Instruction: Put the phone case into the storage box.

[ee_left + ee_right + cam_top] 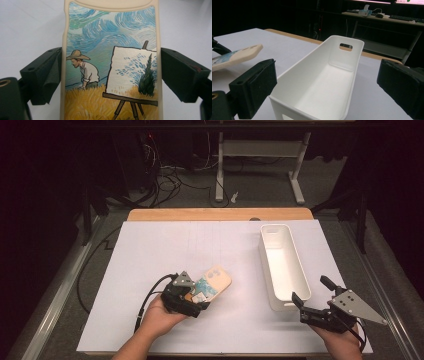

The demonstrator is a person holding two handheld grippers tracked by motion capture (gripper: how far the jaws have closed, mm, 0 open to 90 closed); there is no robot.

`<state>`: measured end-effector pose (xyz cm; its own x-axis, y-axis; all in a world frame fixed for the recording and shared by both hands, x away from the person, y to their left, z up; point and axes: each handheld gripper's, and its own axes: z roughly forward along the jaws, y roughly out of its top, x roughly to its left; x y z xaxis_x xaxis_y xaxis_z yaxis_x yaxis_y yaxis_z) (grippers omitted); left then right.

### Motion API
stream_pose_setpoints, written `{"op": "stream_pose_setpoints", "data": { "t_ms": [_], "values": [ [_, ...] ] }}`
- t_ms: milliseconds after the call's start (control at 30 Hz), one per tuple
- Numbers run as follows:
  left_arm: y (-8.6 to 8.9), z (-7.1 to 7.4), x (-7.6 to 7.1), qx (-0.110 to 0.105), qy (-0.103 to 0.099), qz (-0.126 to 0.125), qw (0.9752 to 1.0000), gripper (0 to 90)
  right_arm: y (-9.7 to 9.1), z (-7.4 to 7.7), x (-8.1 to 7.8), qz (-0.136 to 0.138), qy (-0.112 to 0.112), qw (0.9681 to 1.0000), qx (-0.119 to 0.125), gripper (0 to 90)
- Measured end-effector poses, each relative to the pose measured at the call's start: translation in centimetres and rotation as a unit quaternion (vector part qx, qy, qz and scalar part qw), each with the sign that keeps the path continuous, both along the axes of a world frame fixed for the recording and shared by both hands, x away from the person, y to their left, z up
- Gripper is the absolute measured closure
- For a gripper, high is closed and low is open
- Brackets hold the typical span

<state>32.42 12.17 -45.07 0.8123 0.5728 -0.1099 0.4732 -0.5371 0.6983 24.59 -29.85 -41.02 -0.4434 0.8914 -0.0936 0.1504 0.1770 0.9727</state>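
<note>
Left of the white bin (pixel 283 265), well apart from it across bare white tabletop (pixel 150 255), the left hand-held gripper (pixel 200 306) clamps a phone case (pixel 212 284); the left gripper view shows both black pads pressed flat against the two long cream edges of the case, with its painted back, a figure in a straw hat at an easel, facing the camera; the grip sits at the lower end of the case, and the camera-cutout end points away from the hand, up and toward the bin; seen from above, the case's long axis runs on a slant, aimed roughly at the bin's near half, while the bin's own long axis runs straight away from the person, near end to far end; the two axes therefore cross at an angle, so I judge that the coming move turns on swinging the case round until it lines up with the bin's length before it goes over the near rim; the right hand-held gripper (pixel 308 306) waits just beside the bin's near end, jaws spread wide with nothing between them, and its own view looks straight down the empty trough toward the far handle slot (pixel 346 46); that hand is far nearer the bin, yet the left one carries the case.
</note>
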Motion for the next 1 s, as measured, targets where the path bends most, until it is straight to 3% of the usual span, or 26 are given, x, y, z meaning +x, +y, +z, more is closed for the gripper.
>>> {"op": "stream_pose_setpoints", "data": {
  "t_ms": [300, 467, 533, 767, 1000],
  "values": [
    [3.2, -0.1, -0.9, -0.030, -0.036, 0.045, 0.9979, 10.8, 0.0, -0.1, 0.0, 0.000, 0.001, 1.0000, 0.000, 3.0],
    [5.2, 0.1, -1.6, -0.063, -0.053, 0.069, 0.9942, 10.8, 0.0, -0.1, 0.1, 0.001, 0.002, 1.0000, 0.000, 3.0],
    [5.8, 0.0, -1.9, -0.067, -0.057, 0.077, 0.9932, 10.9, 0.1, -0.1, 0.1, 0.001, 0.003, 1.0000, -0.001, 3.0],
    [6.9, -0.3, -2.8, -0.088, -0.074, 0.080, 0.9902, 10.9, 0.2, -0.2, 0.2, 0.003, 0.004, 1.0000, -0.004, 3.0],
    [6.5, -0.2, -3.1, -0.125, -0.088, 0.046, 0.9872, 10.8, 0.2, -0.4, 0.2, 0.002, 0.006, 0.9999, -0.008, 3.0]
  ]
}}
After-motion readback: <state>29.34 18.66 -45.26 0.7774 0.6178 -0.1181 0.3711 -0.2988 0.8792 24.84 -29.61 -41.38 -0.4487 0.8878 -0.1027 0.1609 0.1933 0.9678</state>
